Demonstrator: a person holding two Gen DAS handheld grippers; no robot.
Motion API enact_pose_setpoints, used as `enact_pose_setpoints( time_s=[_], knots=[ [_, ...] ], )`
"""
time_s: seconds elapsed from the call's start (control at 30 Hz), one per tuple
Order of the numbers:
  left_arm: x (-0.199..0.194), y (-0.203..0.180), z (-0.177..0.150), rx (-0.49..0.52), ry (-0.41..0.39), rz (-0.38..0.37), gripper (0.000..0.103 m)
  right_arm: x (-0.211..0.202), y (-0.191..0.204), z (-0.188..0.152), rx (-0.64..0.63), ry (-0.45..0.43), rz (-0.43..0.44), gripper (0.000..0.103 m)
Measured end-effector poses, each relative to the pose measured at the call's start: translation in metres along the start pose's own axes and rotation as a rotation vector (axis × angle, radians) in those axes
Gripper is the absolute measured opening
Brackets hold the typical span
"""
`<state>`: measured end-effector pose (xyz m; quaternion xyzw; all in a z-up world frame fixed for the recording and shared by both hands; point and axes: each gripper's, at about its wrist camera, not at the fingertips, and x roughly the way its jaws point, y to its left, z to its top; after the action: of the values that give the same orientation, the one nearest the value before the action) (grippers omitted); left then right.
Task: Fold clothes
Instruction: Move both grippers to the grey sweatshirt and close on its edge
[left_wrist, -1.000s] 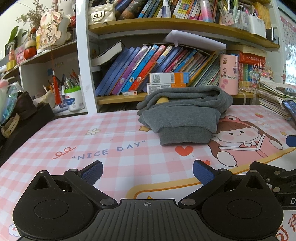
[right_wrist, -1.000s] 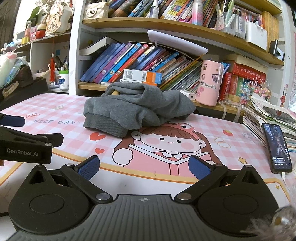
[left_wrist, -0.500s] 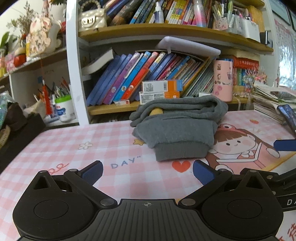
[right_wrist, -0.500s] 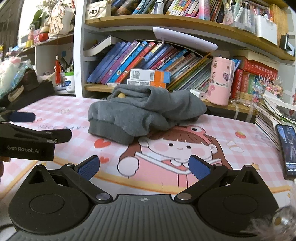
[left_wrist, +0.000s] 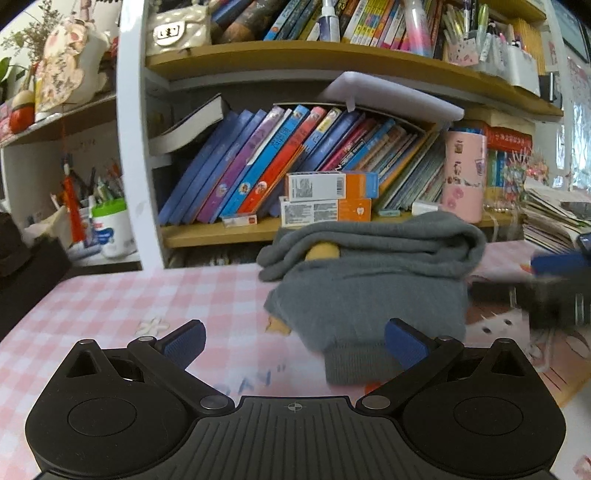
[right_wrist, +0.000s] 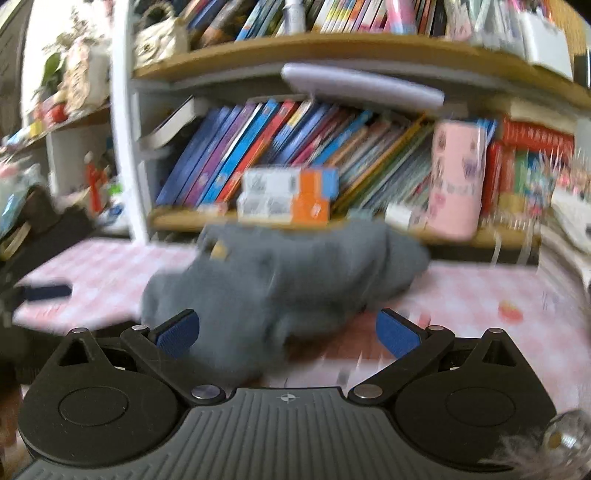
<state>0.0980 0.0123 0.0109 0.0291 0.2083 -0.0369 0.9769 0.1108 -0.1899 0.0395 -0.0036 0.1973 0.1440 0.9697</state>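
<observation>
Just ahead of the left gripper (left_wrist: 293, 343), jaws spread wide and empty, a bundled grey knit garment (left_wrist: 373, 280) on the pink checked bench (left_wrist: 110, 306), right gripper (right_wrist: 286, 332) likewise wide apart, the blurred garment (right_wrist: 280, 280) close before its blue fingertips (right_wrist: 177, 334), a wooden bookshelf of leaning books (left_wrist: 280, 162) behind.

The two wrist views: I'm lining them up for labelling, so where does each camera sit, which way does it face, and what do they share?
Left wrist: sits on the left gripper, facing the bookshelf across the pink checked table; its open blue-padded fingers frame the grey garment, and the right gripper shows blurred at the right edge.
Right wrist: sits on the right gripper, facing the same shelf, blurred; the left gripper shows at the left edge.
Shared: garment, orange-and-white boxes, pink cup.
</observation>
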Motion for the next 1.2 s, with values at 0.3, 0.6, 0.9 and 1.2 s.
enact_pose_setpoints(
  time_s=[0.3, 0.6, 0.9, 1.2],
  knots=[
    [0.044, 0.005, 0.007, -0.128, 0.063, -0.053, 0.103, 0.056, -0.002, 0.036, 0.002, -0.049, 0.017, 0.100],
    [0.071, 0.010, 0.007, -0.226, 0.108, -0.114, 0.103, 0.078, -0.005, 0.018, -0.023, 0.040, 0.042, 0.076],
    [0.069, 0.012, 0.005, -0.230, 0.130, -0.191, 0.100, 0.081, -0.018, 0.011, -0.033, 0.064, 0.061, 0.074],
    [0.069, 0.015, 0.005, -0.252, 0.155, -0.266, 0.086, 0.080, -0.015, 0.009, -0.061, 0.069, 0.050, 0.076]
  ],
)
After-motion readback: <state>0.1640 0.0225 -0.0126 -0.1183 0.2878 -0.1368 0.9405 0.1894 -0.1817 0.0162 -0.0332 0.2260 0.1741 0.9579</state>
